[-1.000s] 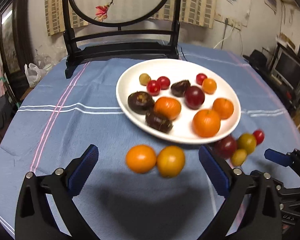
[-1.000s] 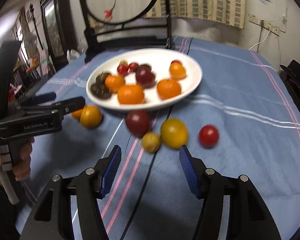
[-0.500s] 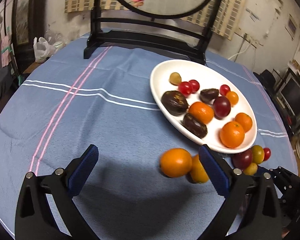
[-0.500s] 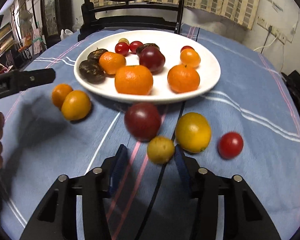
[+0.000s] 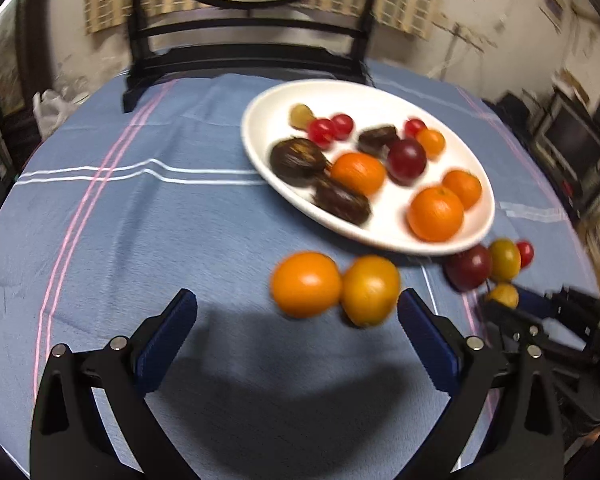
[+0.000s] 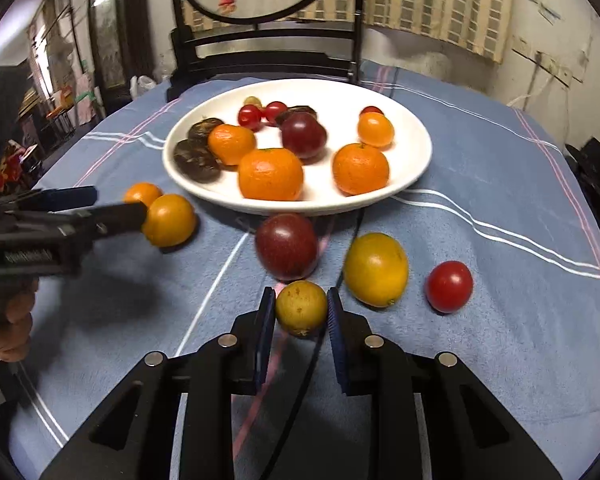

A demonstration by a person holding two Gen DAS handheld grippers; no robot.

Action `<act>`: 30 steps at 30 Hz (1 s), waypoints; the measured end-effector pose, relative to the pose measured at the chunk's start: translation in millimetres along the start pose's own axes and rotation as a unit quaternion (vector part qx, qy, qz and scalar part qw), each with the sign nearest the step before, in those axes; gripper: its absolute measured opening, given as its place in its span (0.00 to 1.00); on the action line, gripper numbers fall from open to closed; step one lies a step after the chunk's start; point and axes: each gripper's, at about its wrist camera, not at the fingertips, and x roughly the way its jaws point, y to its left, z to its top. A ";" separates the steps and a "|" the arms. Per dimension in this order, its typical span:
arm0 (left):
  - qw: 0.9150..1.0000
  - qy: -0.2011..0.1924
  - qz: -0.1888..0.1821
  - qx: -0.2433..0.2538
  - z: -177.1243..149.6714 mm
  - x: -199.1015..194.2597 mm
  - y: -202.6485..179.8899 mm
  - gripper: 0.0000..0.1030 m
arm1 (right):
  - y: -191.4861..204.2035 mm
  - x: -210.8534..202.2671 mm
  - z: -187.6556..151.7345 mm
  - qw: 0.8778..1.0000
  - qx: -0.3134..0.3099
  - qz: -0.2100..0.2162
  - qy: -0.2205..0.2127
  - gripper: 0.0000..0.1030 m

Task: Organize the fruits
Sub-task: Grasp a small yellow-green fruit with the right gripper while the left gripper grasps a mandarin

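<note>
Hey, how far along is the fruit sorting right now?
Partway. Done: the white plate already holds about a dozen fruits. In hand: the right tool has closed around the small yellow fruit, which still sits on the cloth. Left: the dark red plum, yellow lemon, red tomato and two orange fruits, which lie ahead of the open left tool.

On the worktop [image 6: 500, 360] the plate [image 6: 416, 140] sits at twelve o'clock in the right wrist view, fruit piled on it. Before its near rim lie loose fruits — a plum [image 6: 287, 246], a lemon [image 6: 376, 269] at its three o'clock, a cherry tomato [image 6: 449, 286] further right. The small fruit [image 6: 301, 308] rests between the right jaws (touching both). Two oranges [image 6: 168, 220] lie at nine o'clock.
</note>
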 end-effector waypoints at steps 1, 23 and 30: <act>1.000 0.006 -0.003 0.006 -1.0 0.8 -1.6 0.96 | 0.5 0.4 0.1 1.000 0.000 0.004 0.002 0.26; 0.996 0.021 0.031 0.083 -8.5 22.1 2.4 0.77 | 4.3 -3.2 -1.4 1.000 -0.007 0.026 0.005 0.26; 0.997 0.011 0.018 0.076 -3.4 27.7 6.8 0.80 | 10.4 -2.1 -2.0 0.999 -0.017 0.028 0.004 0.26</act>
